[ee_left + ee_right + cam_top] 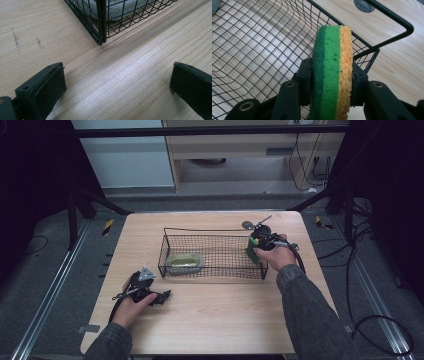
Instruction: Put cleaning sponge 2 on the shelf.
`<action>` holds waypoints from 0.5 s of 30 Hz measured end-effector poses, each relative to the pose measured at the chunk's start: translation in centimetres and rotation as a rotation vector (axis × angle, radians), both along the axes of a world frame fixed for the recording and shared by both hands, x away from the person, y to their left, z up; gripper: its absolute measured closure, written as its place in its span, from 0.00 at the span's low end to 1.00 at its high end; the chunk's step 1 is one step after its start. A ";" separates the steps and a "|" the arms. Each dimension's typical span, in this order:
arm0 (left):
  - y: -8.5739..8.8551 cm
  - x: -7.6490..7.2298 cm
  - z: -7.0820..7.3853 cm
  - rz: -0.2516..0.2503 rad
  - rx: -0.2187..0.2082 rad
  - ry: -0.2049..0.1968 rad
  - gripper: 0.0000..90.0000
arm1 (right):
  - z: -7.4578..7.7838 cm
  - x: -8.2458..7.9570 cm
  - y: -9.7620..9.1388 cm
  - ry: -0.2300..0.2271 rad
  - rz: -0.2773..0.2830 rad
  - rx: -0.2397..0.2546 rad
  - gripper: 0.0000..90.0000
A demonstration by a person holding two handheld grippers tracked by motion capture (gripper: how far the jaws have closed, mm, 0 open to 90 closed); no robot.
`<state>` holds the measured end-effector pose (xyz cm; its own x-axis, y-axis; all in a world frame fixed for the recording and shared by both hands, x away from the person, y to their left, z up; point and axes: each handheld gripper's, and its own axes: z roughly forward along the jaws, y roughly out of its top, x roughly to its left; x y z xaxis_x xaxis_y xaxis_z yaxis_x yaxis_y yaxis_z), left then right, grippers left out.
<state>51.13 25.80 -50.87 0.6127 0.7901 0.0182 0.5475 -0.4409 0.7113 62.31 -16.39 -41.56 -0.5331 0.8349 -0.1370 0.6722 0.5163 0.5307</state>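
A green and orange sponge stands on edge between the jaws of my right gripper, which is shut on it over the right end of the black wire basket. In the high view the sponge hangs just inside the basket's right wall, under my right gripper. A pale green dish-like object lies in the basket's left end. My left gripper rests on the table by the basket's front left corner, jaws wide open with bare wood between its fingertips.
A small round grey disc lies on the table behind the basket's right corner, also visible as the disc. The wooden table has open room in front of the basket. Dark floor and cables surround the table.
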 end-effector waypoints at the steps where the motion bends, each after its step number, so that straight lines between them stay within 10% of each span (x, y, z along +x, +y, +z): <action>1: 0.0 0.0 0.0 0.000 0.000 0.000 0.00 | 0.0 0.0 0.0 -0.001 0.000 -0.001 0.68; 15: 0.0 0.0 0.0 0.000 0.000 0.000 0.00 | 0.5 -0.5 0.1 -0.012 0.011 0.005 0.66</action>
<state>51.13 25.80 -50.87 0.6127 0.7901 0.0178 0.5474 -0.4406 0.7115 61.83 -16.26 -41.03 -0.5409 0.8294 -0.1395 0.6599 0.5213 0.5411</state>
